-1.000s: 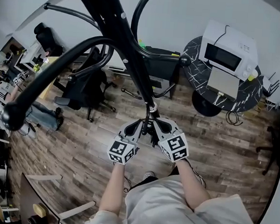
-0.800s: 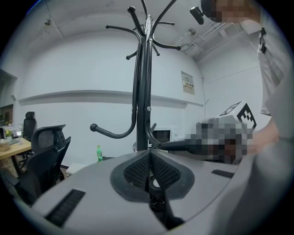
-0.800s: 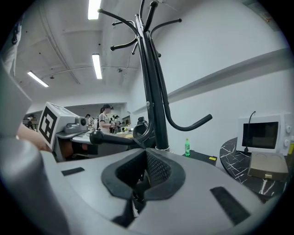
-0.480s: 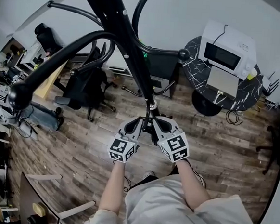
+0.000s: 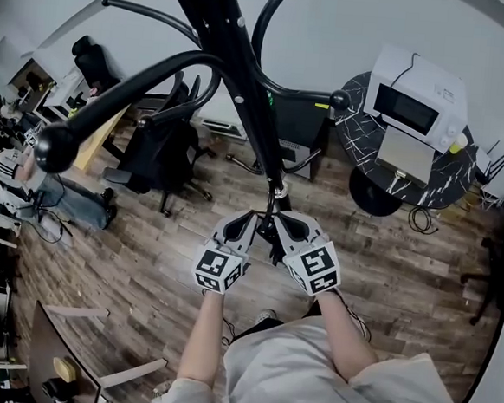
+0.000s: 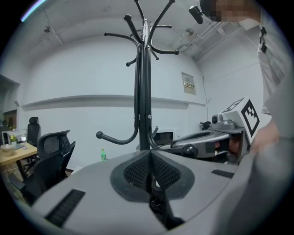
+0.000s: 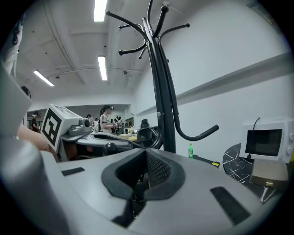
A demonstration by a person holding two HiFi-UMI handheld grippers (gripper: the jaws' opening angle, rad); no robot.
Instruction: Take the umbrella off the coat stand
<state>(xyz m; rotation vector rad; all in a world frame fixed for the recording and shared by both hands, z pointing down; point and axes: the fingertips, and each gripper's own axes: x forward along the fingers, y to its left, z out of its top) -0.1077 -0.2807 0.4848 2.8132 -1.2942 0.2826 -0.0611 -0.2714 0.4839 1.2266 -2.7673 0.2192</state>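
**Head view.** The left gripper (image 5: pixel 254 219) and right gripper (image 5: pixel 278 219) converge in a V. Their fingertips lie just beside each other at the black pole of the coat stand (image 5: pixel 244 83). A silver collar (image 5: pixel 278 190) on the pole sits just beyond the fingertips. Only this view shows both forearms reaching forward from the torso, marker cubes uppermost. It also shows the wooden floor (image 5: pixel 420 279) beneath the fingers. A microwave (image 5: pixel 414 103) on a round marbled table (image 5: pixel 355 126) stands beyond them and to the right.

**Left gripper view.** The pads meet along a closed seam, with nothing pinched at the tips. The pole rises straight ahead of the fingertips to its upper hooks. A lower hook (image 6: pixel 115 139) curls away to the left, and a green bottle (image 6: pixel 103 154) stands beyond it. The right gripper's cube shows at the right.

**Right gripper view.** The jaws are likewise pressed together, with nothing at the tips. The pole stands dead ahead. Ceiling light strips (image 7: pixel 100 9) run above, and standing people (image 7: pixel 106 117) are far off to the left.

Both grippers point roughly level across the room. A dark shape sits in the slit behind each pair of pads, and what it is cannot be told. The umbrella cannot be told apart from the stand's black rods in any view.
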